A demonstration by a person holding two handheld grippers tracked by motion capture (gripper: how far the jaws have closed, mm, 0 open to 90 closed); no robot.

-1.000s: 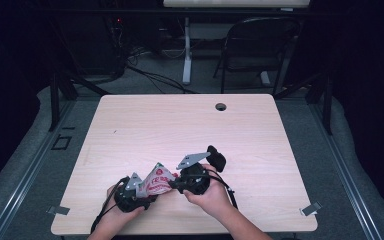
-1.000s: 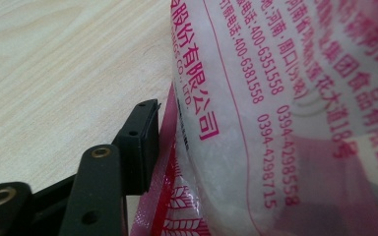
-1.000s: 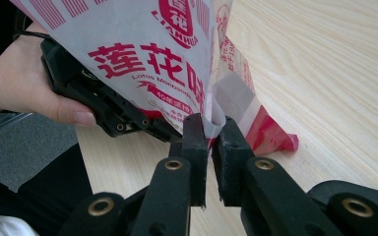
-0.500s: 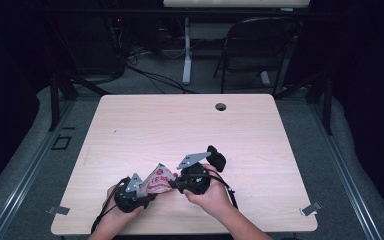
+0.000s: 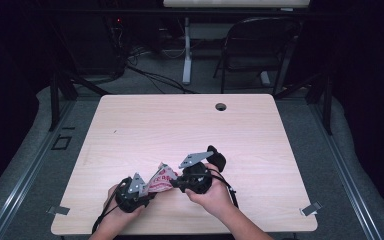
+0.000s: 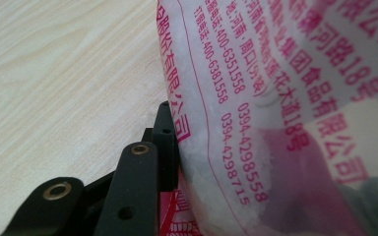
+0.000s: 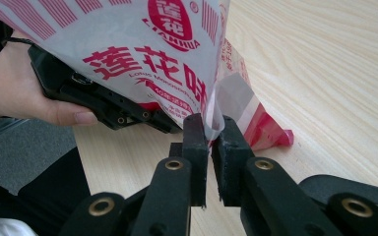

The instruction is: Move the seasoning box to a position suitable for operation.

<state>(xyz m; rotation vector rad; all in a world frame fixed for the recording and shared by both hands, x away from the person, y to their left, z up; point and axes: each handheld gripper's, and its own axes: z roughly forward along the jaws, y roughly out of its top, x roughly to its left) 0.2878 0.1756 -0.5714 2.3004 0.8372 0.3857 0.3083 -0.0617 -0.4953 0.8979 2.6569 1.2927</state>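
Both grippers, L [image 5: 147, 189] & R [image 5: 176, 182], are gripping 1 seasoning packet [image 5: 161, 180] near table's [image 5: 260, 150] front edge; overpulling risks tearing it.

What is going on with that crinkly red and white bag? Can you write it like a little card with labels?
thing: red and white plastic bag with red printing
where: near edge of the wooden table, lifted between both grippers
right gripper: jaws shut on an edge of the bag
left gripper: jaws have just been closing; one black jaw lies against the bag, the other is hidden
hands: a person's hand holds each gripper
also there: round hole near the table's far edge
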